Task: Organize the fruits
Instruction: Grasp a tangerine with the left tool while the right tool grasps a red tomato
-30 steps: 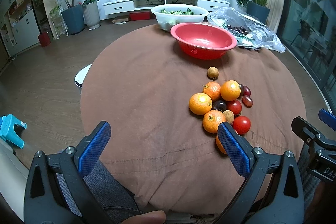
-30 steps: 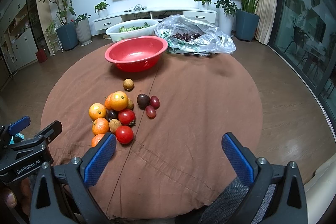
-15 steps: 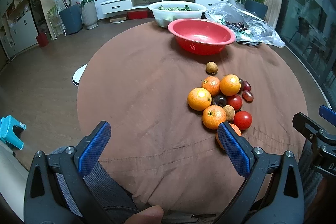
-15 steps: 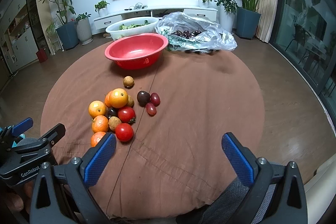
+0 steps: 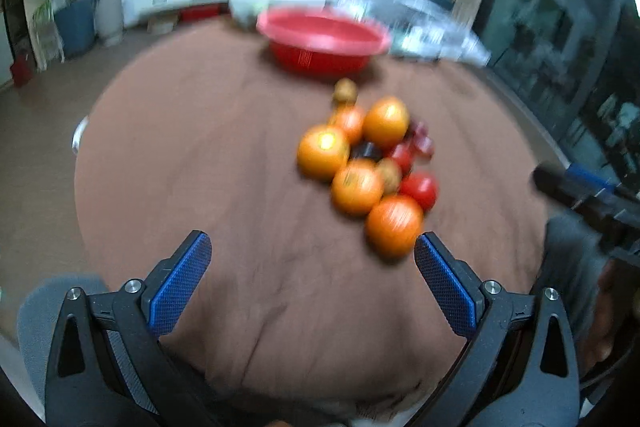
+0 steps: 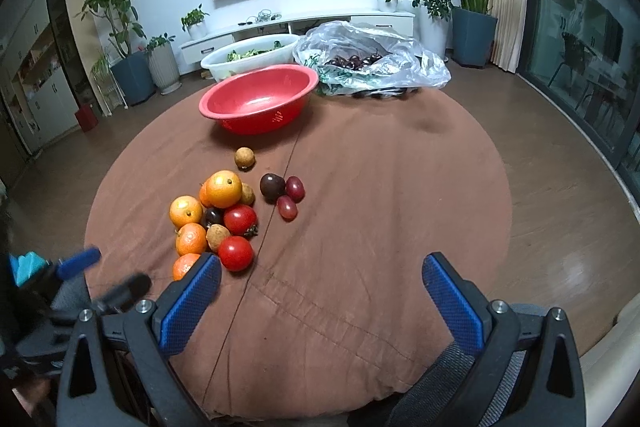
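**Both grippers gape empty at the near edge, fruit heaped on the brown cloth ahead**

Nearest the right wrist camera, the right gripper (image 6: 320,291) hangs over the near edge of the round table (image 6: 400,227), its blue-padded fingers (image 6: 452,299) spread wide with nothing between them. The left gripper (image 5: 312,275) is likewise spread wide and empty; its view is smeared by motion blur, so fine detail there is hard to read. In the right wrist view the left gripper shows as a blurred dark shape at the lower left.

Just beyond the left gripper's right finger lies the nearest orange (image 5: 394,227); in the right wrist view the same fruit is half hidden behind the right gripper's left finger. Close behind it sits the fruit pile (image 6: 216,215): several more oranges, two red tomatoes (image 6: 236,253), a small tan fruit and a dark plum, all crowded together and touching. Just to the right of the pile, a dark plum (image 6: 273,185) and two reddish grape-like fruits (image 6: 287,207) form a small separate cluster. A lone brown fruit (image 6: 244,157) rests farther back, apart from the pile.

Beyond it stands the red basin (image 6: 256,99), with nothing visible inside. Behind the basin is a white tub (image 6: 250,57) of greens, and beside it a clear plastic bag (image 6: 372,59) holding dark cherries.
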`<state>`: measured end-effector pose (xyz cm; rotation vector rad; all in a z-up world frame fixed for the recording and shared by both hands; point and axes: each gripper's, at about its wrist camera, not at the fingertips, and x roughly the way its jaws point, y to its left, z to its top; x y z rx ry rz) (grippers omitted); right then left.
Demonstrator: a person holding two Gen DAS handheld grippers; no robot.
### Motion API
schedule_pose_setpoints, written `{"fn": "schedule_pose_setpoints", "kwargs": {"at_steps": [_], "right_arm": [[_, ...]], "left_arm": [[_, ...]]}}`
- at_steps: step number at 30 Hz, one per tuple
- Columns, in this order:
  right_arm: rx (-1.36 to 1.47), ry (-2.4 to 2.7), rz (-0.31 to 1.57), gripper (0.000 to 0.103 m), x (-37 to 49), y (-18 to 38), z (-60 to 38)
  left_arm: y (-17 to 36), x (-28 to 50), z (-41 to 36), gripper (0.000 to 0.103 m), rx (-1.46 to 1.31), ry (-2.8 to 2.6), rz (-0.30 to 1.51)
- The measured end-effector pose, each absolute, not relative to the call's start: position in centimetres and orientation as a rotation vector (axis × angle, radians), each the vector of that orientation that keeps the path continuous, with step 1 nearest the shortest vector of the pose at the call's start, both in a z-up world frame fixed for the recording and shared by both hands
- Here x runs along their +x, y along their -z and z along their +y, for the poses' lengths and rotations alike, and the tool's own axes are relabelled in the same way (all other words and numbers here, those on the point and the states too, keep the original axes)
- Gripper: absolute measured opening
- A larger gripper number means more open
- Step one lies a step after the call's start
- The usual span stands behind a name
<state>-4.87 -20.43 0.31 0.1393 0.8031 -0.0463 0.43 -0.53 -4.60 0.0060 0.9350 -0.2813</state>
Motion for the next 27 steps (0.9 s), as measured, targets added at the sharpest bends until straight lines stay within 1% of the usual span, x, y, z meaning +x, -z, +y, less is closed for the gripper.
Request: {"fn": "schedule_pose_setpoints", "kwargs": {"at_steps": [3, 6, 10, 13, 15, 16, 17, 18, 20, 22, 25, 27], "right_arm": [[0.176, 0.002, 0.798, 0.102, -5.0, 0.0, -20.5], [0.176, -0.043, 0.818, 0.096, -4.6, 0.3, -20.8], [0.215, -0.06, 0.844, 0.092, -3.9, 0.9, -21.6], [0.218, -0.07, 0.859, 0.091, -3.5, 1.3, -21.9], [0.215, -0.075, 0.868, 0.09, -3.4, 1.6, -21.8], [0.213, -0.075, 0.873, 0.089, -3.3, 1.7, -21.8], [0.212, -0.077, 0.877, 0.088, -3.3, 1.8, -21.8], [0.212, -0.079, 0.881, 0.087, -3.2, 2.0, -21.8], [0.214, -0.082, 0.888, 0.087, -3.1, 2.2, -21.9], [0.212, -0.084, 0.893, 0.086, -3.0, 2.4, -22.0], [0.21, -0.085, 0.898, 0.085, -2.9, 2.6, -22.0], [0.211, -0.089, 0.903, 0.083, -2.8, 2.7, -22.0]], "left_arm": [[4.6, 0.5, -0.9, 0.103, 0.004, 0.292, 0.932], [3.8, 0.2, -2.0, 0.103, 0.006, 0.376, 0.881], [4.6, 0.5, -4.3, 0.103, 0.071, 0.425, 0.906], [5.1, 0.6, -5.5, 0.103, 0.084, 0.432, 0.918], [5.4, 1.1, -6.0, 0.1, 0.091, 0.43, 0.922], [5.4, 1.2, -5.9, 0.094, 0.091, 0.426, 0.927], [5.5, 1.4, -6.0, 0.085, 0.092, 0.422, 0.932], [5.8, 1.7, -6.2, 0.081, 0.095, 0.418, 0.94], [6.4, 2.3, -6.4, 0.064, 0.099, 0.413, 0.959], [6.8, 2.2, -6.2, 0.058, 0.093, 0.416, 0.976], [7.2, 2.2, -6.0, 0.046, 0.077, 0.436, 0.991], [7.3, 2.3, -6.0, 0.043, 0.065, 0.449, 0.99]]}}
